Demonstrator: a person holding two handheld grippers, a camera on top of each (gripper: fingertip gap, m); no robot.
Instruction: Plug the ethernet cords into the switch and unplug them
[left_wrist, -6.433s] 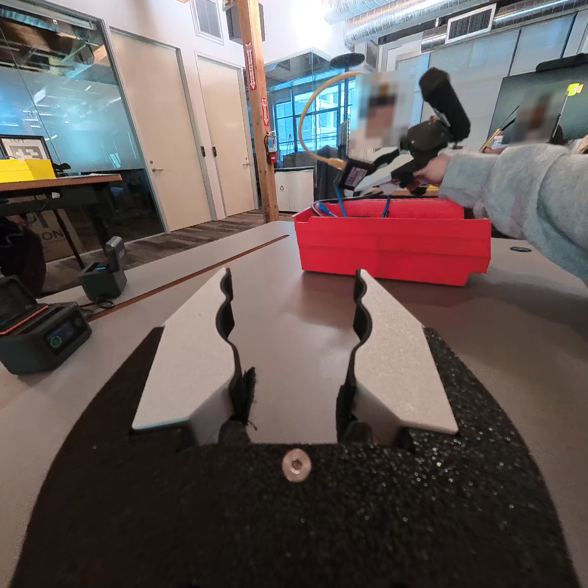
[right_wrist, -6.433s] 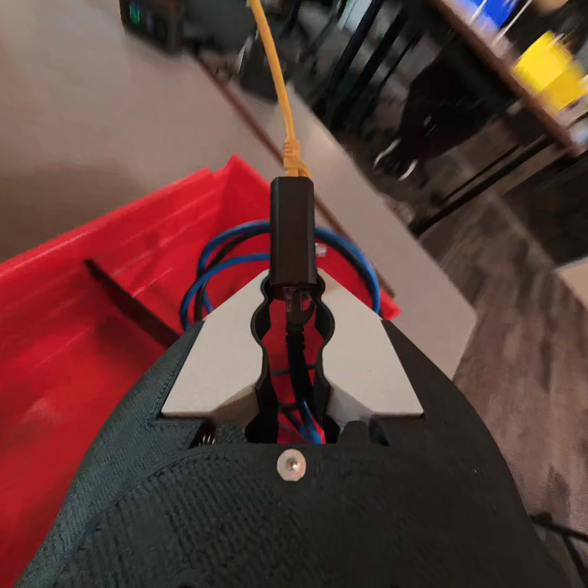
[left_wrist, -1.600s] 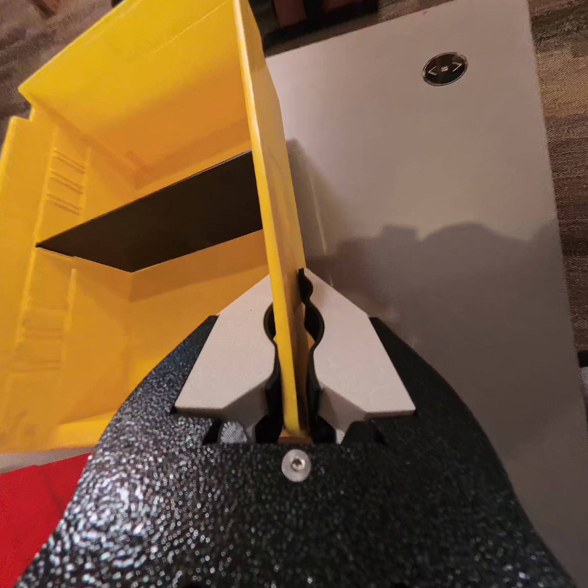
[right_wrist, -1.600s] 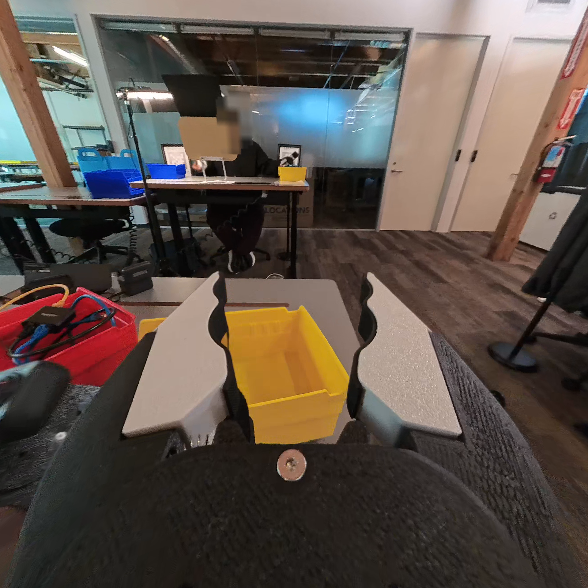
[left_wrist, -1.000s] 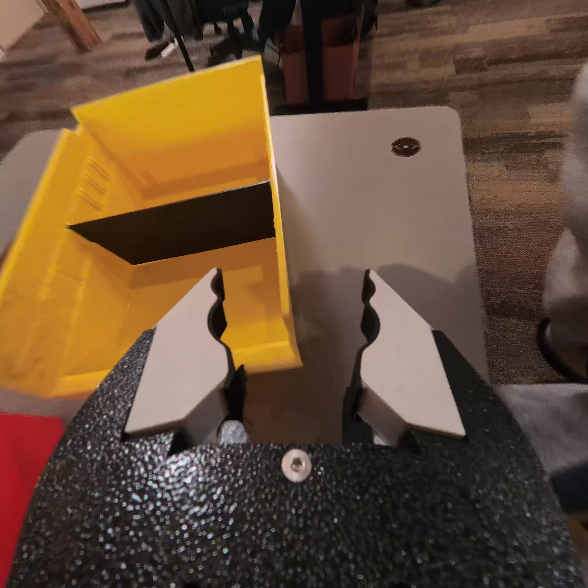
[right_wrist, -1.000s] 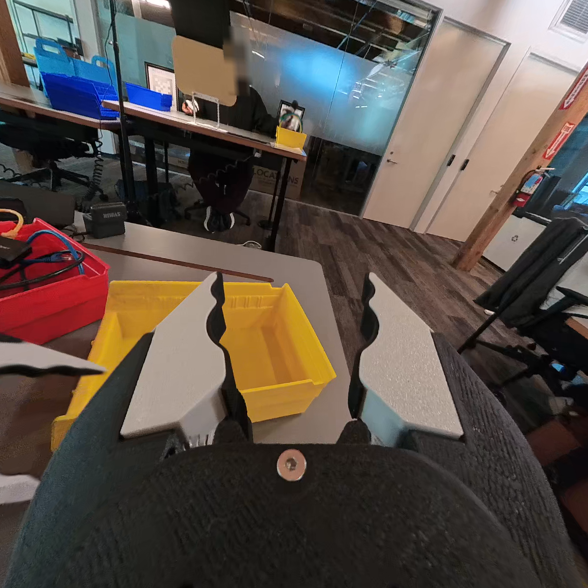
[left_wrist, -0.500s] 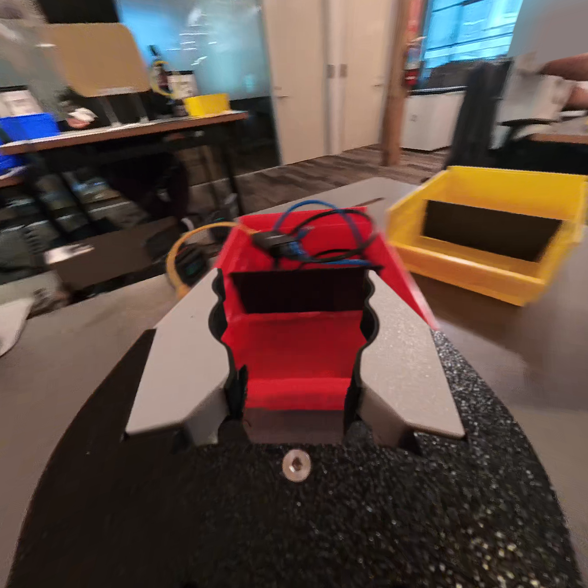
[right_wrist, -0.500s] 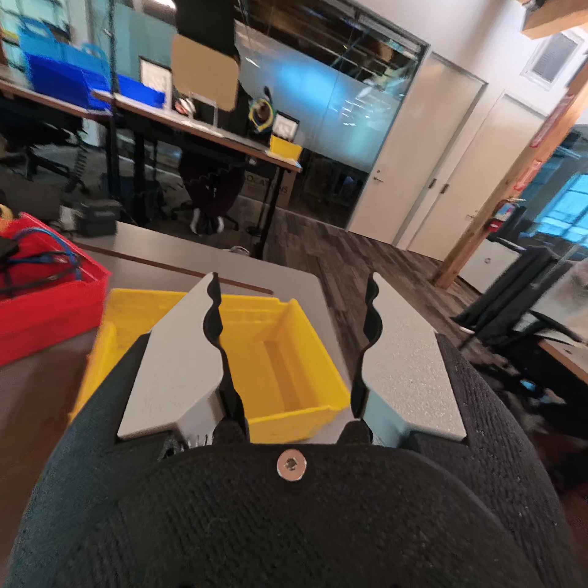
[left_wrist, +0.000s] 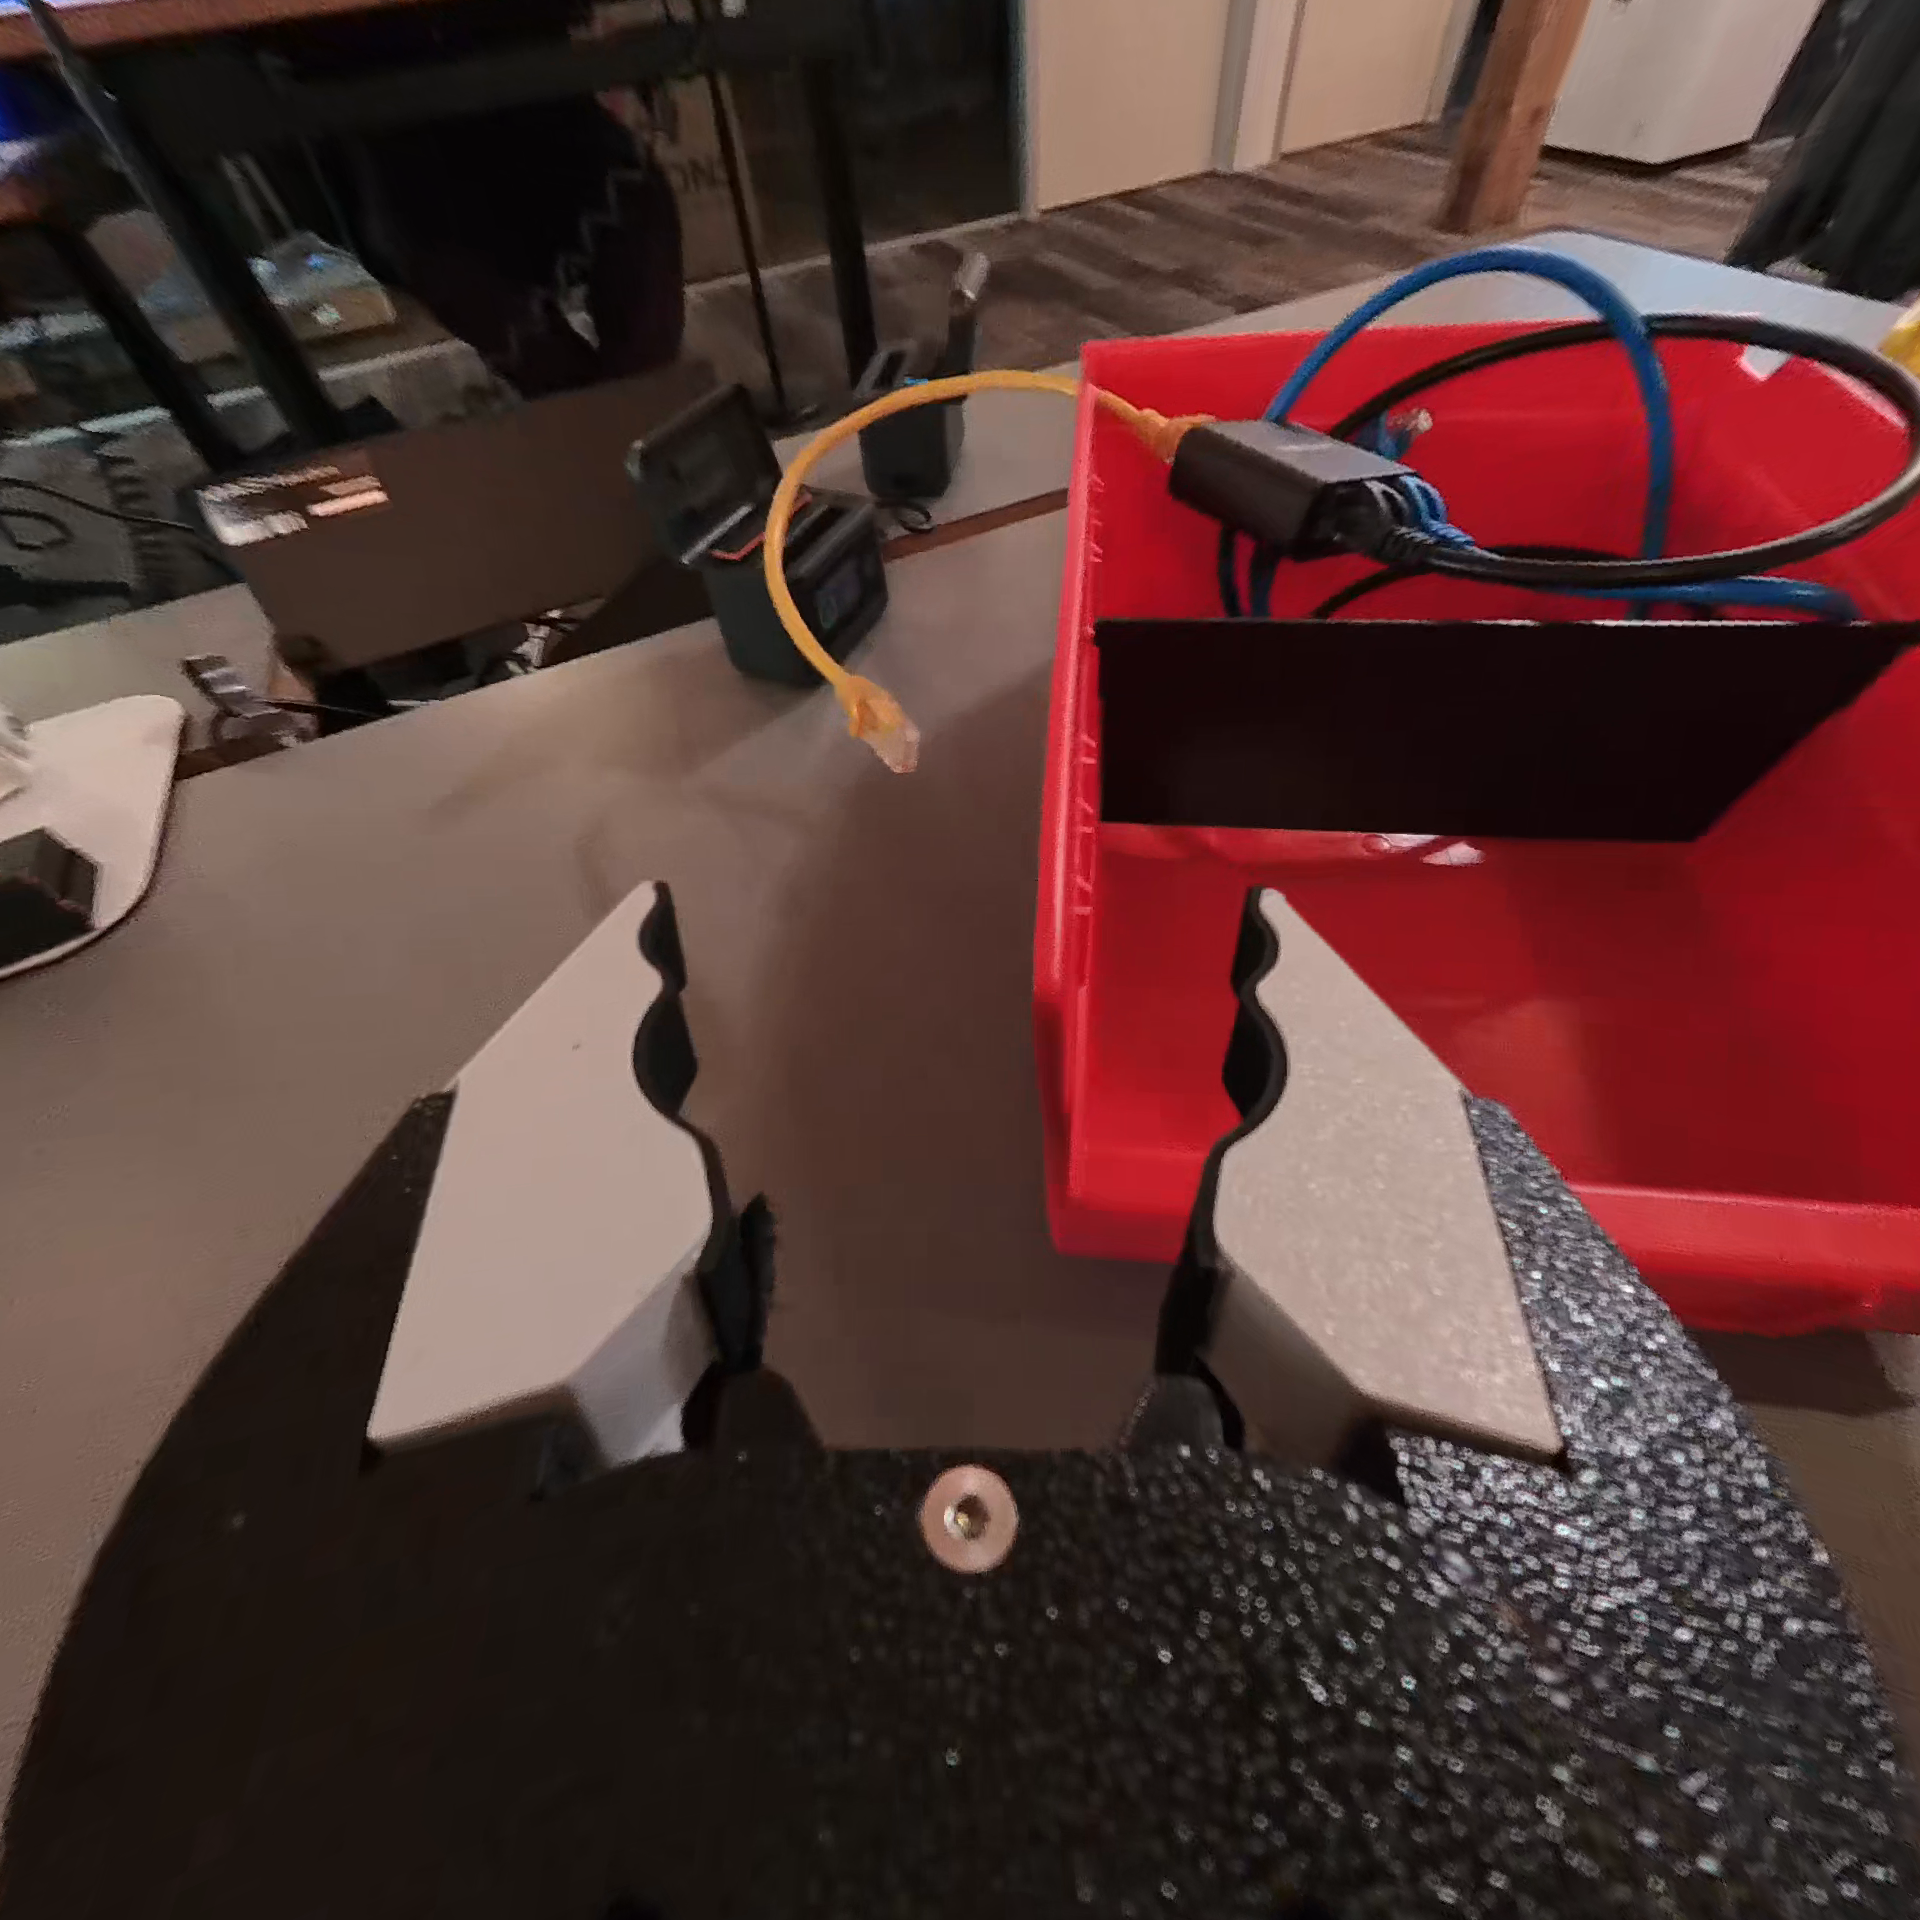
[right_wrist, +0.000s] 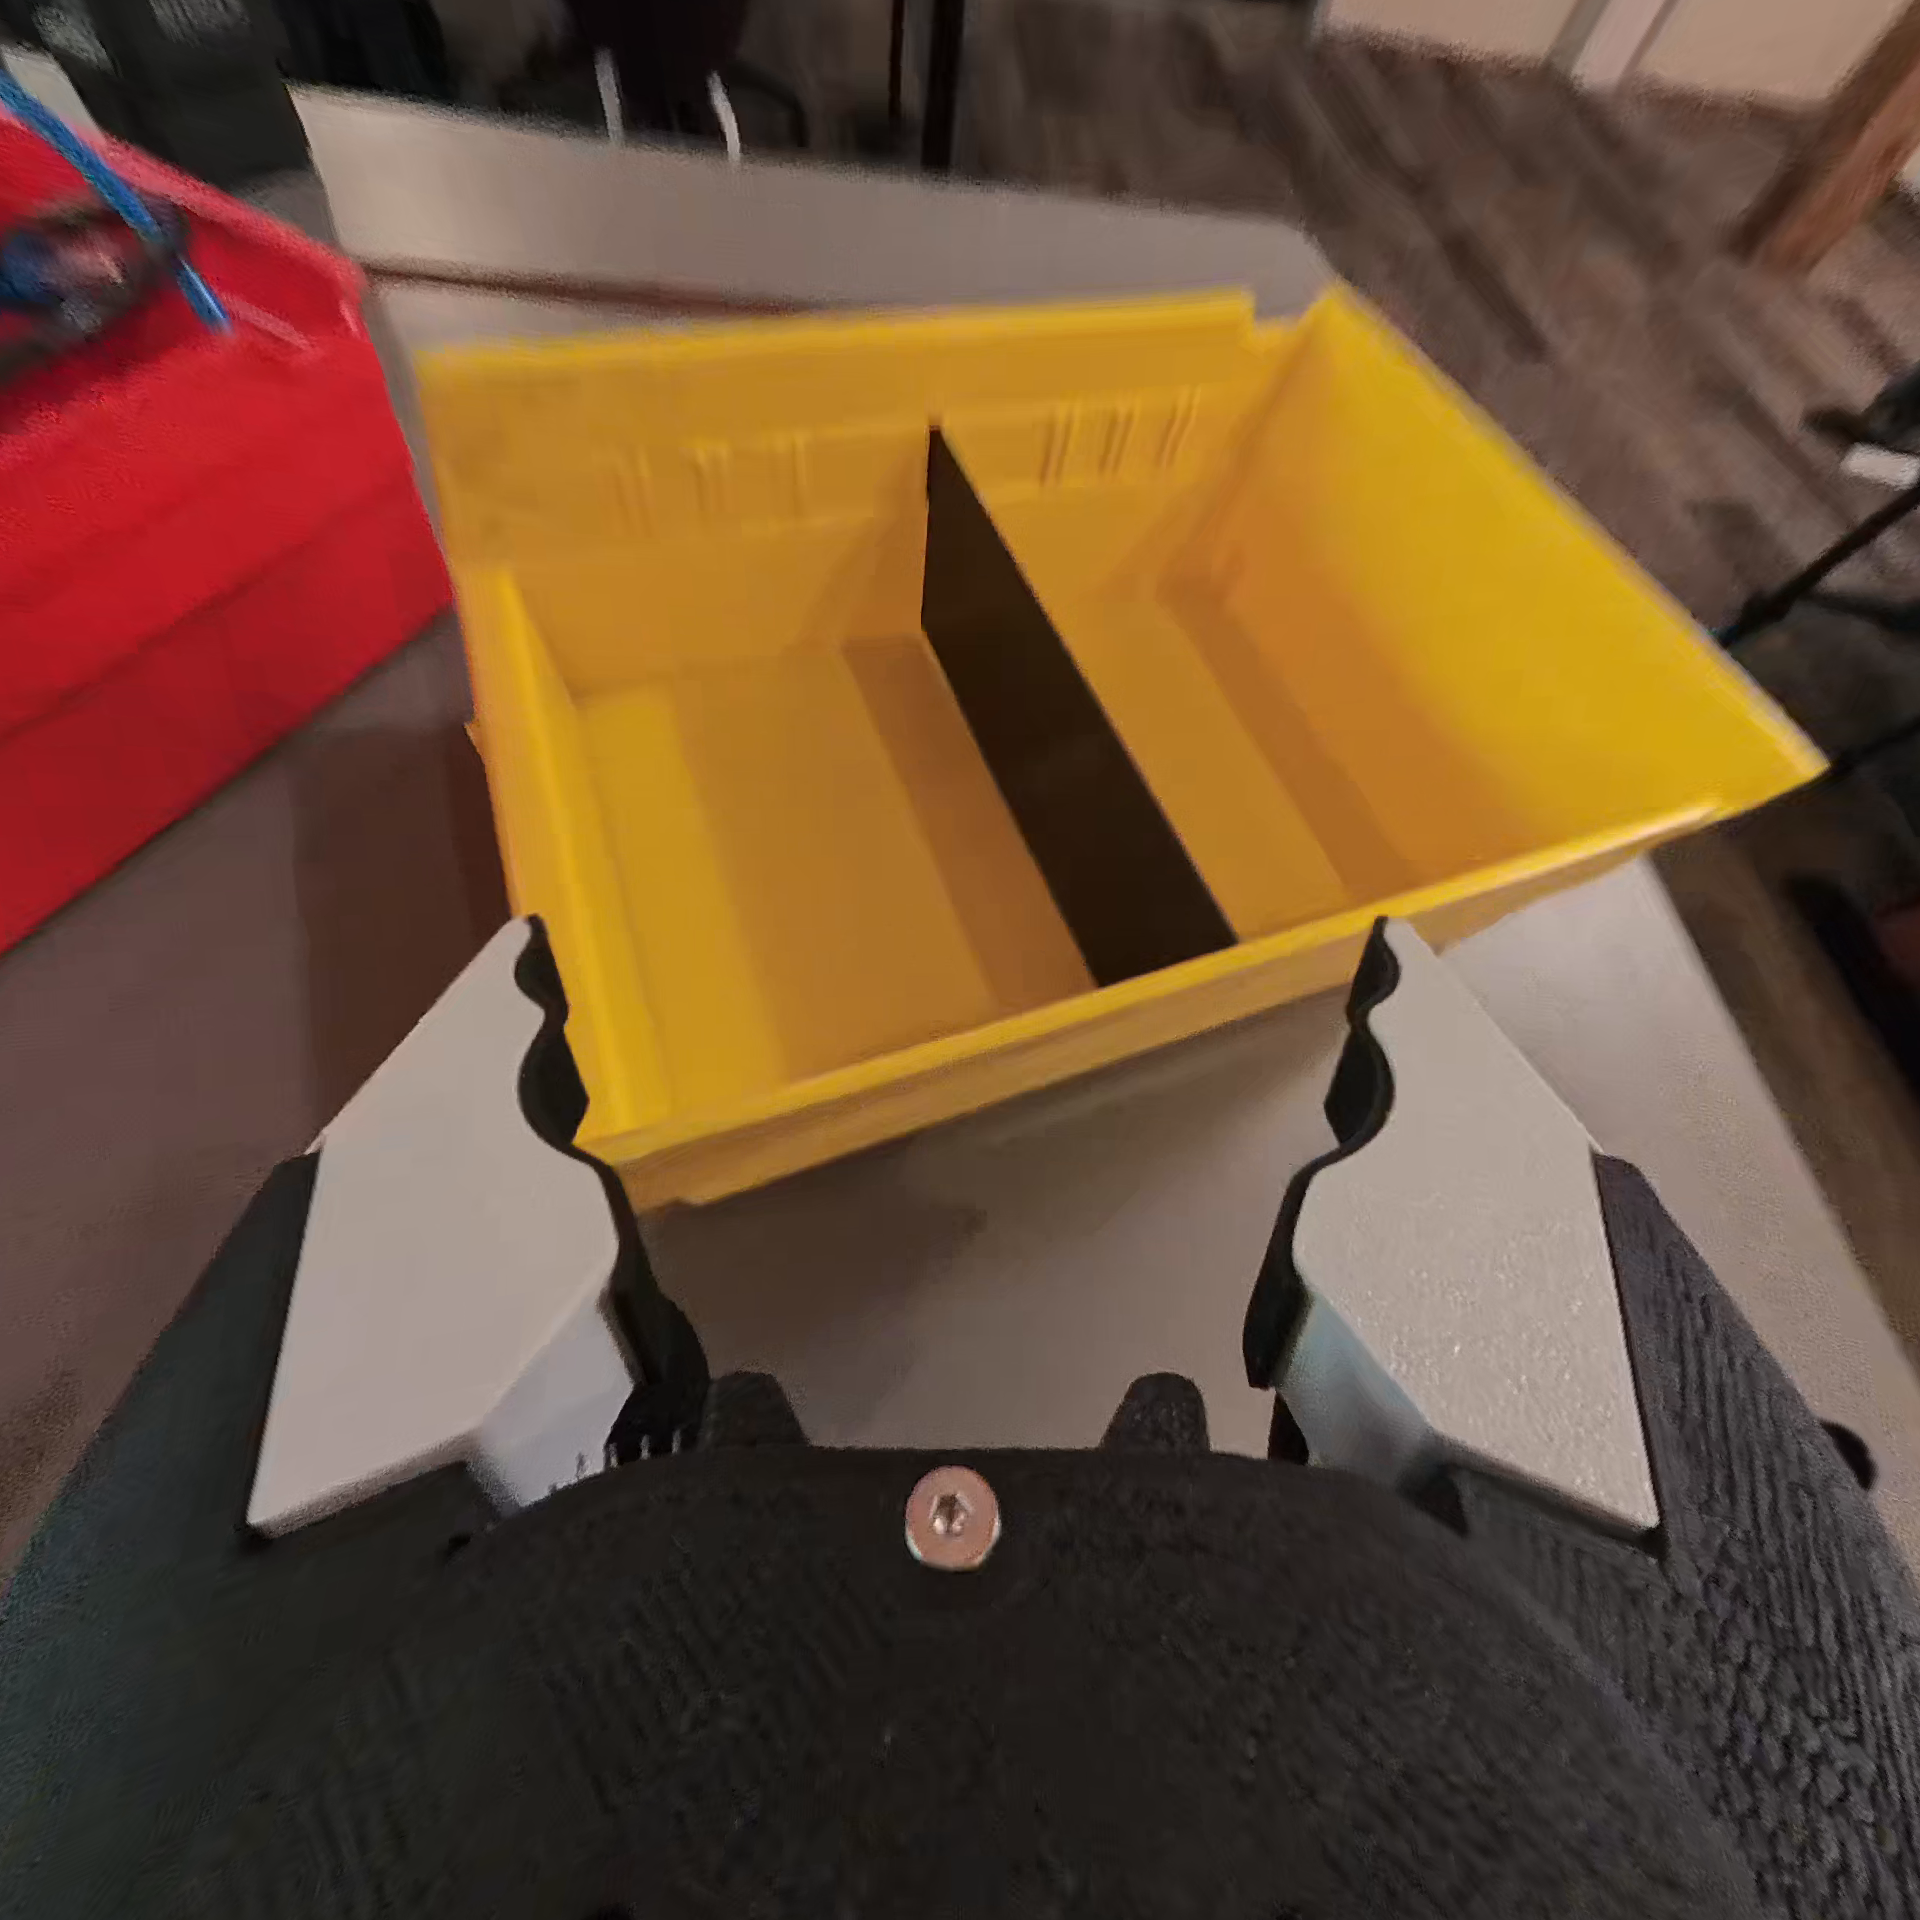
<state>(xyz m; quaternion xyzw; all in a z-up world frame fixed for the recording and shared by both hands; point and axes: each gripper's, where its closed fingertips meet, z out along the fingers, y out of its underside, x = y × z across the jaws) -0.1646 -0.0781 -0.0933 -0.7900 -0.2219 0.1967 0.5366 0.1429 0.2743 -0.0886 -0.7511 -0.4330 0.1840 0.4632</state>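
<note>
The left gripper (left_wrist: 956, 914) hovers over the grey table (left_wrist: 416, 935) with its jaws spread wide and nothing between them; its right finger overlaps the near left corner of the red bin (left_wrist: 1070, 935). In the bin's far compartment, behind a black divider (left_wrist: 1455, 727), the small black switch (left_wrist: 1278, 488) rests on coiled cords; a blue ethernet cord (left_wrist: 1652, 416) and a black cord (left_wrist: 1766, 530) loop out of its right end; an orange ethernet cord (left_wrist: 790, 520) runs from its left end over the bin wall, arcs above the table, and its free clear plug (left_wrist: 888, 732) hangs just beside the bin. Two dark battery cases (left_wrist: 800, 582) stand beyond it. The right gripper (right_wrist: 951, 945) is likewise released and empty, poised just short of the yellow bin (right_wrist: 1143, 1029); a black partition (right_wrist: 1060, 758) splits that bin into two bare halves; the red bin's corner lies to its left, somewhat blurred.
</note>
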